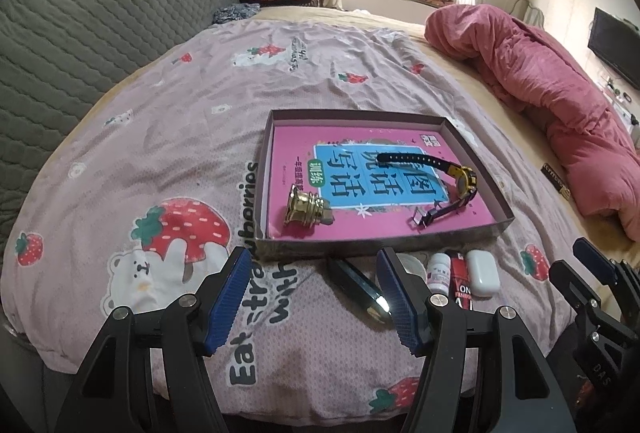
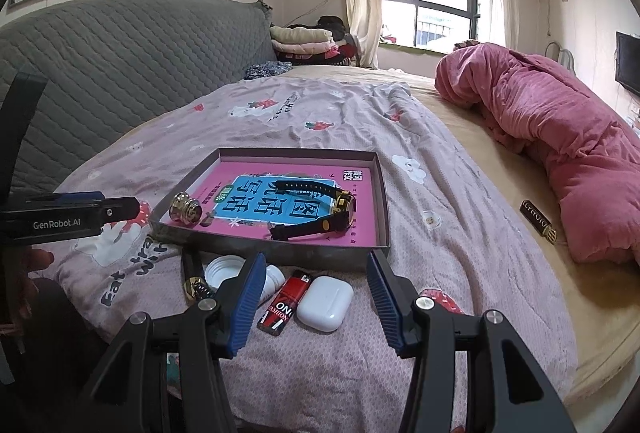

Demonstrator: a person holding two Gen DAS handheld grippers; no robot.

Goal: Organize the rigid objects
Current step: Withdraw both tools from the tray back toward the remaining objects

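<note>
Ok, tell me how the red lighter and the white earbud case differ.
The red lighter is slim, flat and printed with lettering; the white earbud case is plump, rounded and plain. The lighter lies lengthwise, one end toward the box, while the case sits squat to its right. Both lie on the bedspread outside the box, side by side, neither gripped.

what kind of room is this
A bedroom, most likely: the things lie on a bed with a strawberry-print sheet, a quilted grey headboard behind it and a rolled pink duvet alongside.
</note>
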